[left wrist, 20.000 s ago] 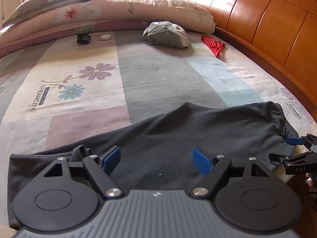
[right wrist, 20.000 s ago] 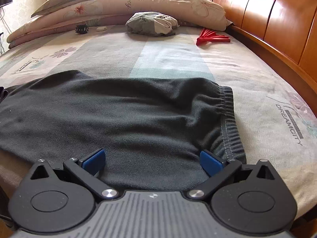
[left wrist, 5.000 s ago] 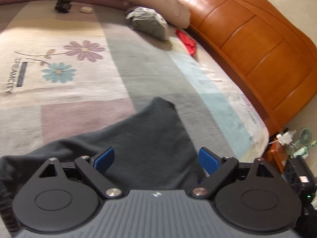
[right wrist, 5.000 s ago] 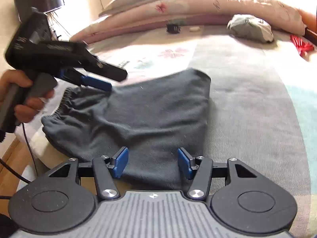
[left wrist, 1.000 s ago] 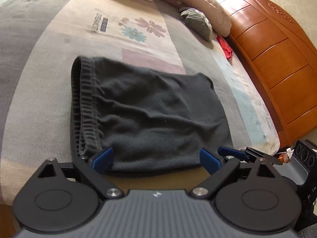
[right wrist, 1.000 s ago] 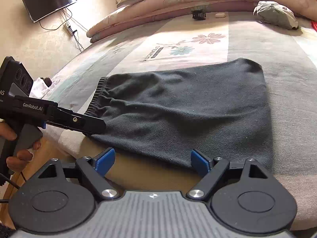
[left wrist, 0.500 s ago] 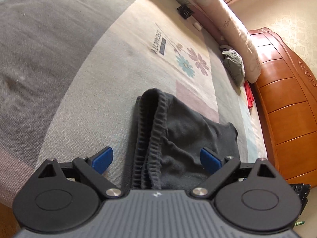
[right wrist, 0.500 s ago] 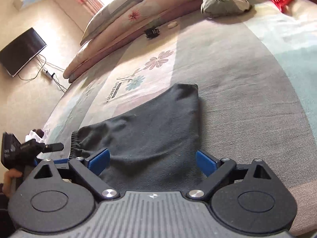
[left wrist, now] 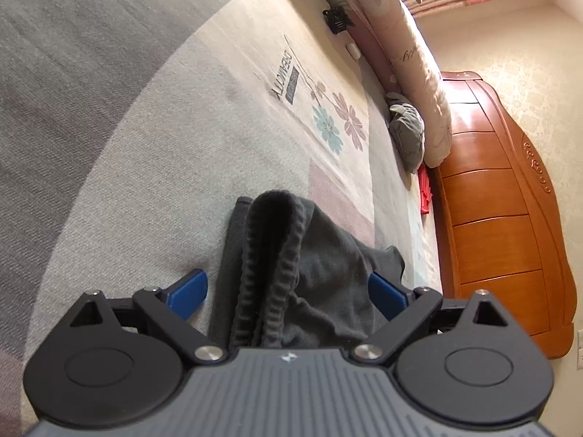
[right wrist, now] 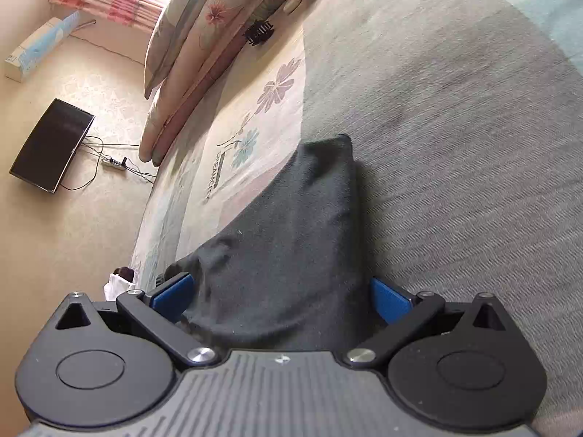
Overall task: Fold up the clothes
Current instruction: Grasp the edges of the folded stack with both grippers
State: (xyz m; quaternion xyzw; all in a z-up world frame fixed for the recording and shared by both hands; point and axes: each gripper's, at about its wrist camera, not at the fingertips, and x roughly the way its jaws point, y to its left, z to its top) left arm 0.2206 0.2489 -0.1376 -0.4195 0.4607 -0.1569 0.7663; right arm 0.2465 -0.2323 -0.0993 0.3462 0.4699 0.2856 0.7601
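Dark grey folded shorts [left wrist: 328, 266] lie on the patterned bedsheet [left wrist: 182, 145]. Their ribbed elastic waistband [left wrist: 277, 225] runs straight between the fingers of my left gripper [left wrist: 288, 291], which is open; its blue pads stand clear of the cloth on both sides. In the right wrist view the opposite, folded end of the shorts [right wrist: 298, 218] lies between the fingers of my right gripper [right wrist: 280, 295]. Its jaws are opening, and the pads are at the cloth's edges without pressing it.
Long pillows [left wrist: 411, 54] line the bed's head, with a grey bundle [left wrist: 408, 134], a red fan [left wrist: 424, 193] and a black hair clip [left wrist: 337, 18] nearby. A wooden headboard [left wrist: 503, 218] borders one side. A television [right wrist: 51, 145] and a power strip [right wrist: 114, 163] are beyond the bed.
Both grippers have rolled and moved in low over opposite ends of the shorts, which now reach between their fingers. The right jaws have widened.
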